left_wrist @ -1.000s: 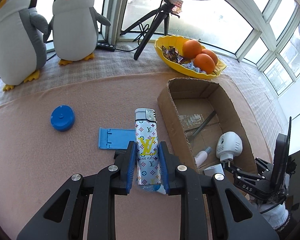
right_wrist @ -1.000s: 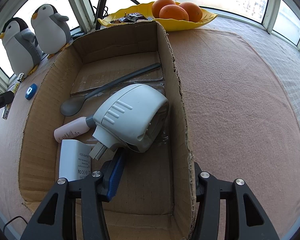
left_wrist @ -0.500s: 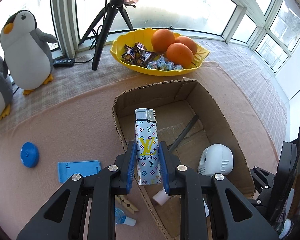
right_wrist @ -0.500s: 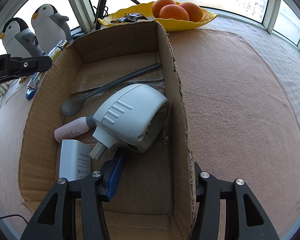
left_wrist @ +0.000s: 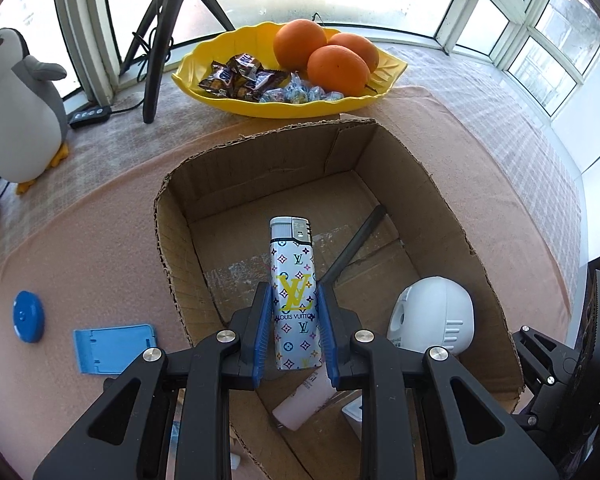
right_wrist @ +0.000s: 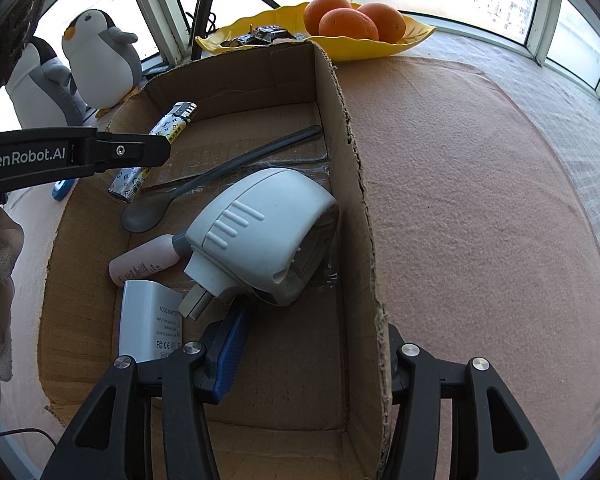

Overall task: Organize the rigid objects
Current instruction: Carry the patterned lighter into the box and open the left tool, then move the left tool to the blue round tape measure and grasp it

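My left gripper (left_wrist: pixel 294 332) is shut on a patterned lighter (left_wrist: pixel 296 296) and holds it above the open cardboard box (left_wrist: pixel 172 240). The lighter (right_wrist: pixel 156 152) and the left gripper's arm also show in the right wrist view. The box holds a white plug-in device (right_wrist: pixel 260 232), a grey spoon (right_wrist: pixel 220 176), a pink bottle (right_wrist: pixel 144 264) and a white adapter (right_wrist: pixel 150 324). My right gripper (right_wrist: pixel 307 352) is open and straddles the box's right wall (right_wrist: pixel 355 200), with its left finger inside the box near the white device.
A blue phone stand (left_wrist: pixel 114 346) and a blue round cap (left_wrist: pixel 28 316) lie on the pink mat left of the box. A yellow fruit dish (left_wrist: pixel 288 100) with oranges and sweets stands behind the box. A plush penguin (left_wrist: pixel 16 108) and a tripod (left_wrist: pixel 164 36) stand at the back left.
My left gripper has carried the lighter from the mat rightward and forward to over the box. The right gripper has not moved.
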Demonstrator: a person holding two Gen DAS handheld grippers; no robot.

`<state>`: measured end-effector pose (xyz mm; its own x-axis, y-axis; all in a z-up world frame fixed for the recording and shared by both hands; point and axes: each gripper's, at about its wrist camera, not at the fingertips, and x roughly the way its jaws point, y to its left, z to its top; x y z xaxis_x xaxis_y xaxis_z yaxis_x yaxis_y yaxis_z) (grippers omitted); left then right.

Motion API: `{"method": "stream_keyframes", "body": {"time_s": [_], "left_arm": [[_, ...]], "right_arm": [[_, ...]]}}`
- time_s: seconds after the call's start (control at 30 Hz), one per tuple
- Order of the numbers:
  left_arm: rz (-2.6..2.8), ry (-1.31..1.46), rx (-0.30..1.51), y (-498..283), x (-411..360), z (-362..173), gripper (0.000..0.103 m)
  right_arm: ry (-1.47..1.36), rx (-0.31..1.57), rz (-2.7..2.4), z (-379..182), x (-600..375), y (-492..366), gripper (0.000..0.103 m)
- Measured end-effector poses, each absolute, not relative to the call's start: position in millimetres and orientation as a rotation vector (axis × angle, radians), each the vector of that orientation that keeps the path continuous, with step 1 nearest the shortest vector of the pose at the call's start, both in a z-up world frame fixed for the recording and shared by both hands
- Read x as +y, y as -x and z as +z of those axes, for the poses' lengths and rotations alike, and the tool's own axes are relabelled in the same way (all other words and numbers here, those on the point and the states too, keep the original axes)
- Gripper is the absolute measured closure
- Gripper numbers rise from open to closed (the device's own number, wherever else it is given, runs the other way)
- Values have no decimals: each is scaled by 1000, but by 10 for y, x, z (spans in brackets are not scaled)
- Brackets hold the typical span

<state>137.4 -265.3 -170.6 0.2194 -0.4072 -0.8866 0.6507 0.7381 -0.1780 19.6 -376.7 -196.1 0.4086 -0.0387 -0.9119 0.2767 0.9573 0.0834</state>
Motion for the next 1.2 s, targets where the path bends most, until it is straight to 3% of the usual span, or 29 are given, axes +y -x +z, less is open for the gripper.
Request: {"method": "stream_keyframes", "body": {"time_s": [0.37,0.47,0.5,1.03,1.2], "left_arm": [[-774,-233,1153,-1394,-2702,-1713,80],[-774,-235,1135,-1368,-2698,-1668,55],[-767,-237,1123,-1359,-2694,-1648,52],[-753,-162,1064,-1408,-2212,-1380,51],[-658,-156,1021,-1580,-1697,-1325,45]], "right_arm": [[-236,1136,-202,-1961,-3768,-199,55],[-239,1136,-202,-1966,-3765,-200,54],[-240,1136,-202,-1970,-3762,-203,54],[-239,1141,-198,-1989,-3753,-200,46],[-246,1141,-198,-1999,-3760,-200,45]]}}
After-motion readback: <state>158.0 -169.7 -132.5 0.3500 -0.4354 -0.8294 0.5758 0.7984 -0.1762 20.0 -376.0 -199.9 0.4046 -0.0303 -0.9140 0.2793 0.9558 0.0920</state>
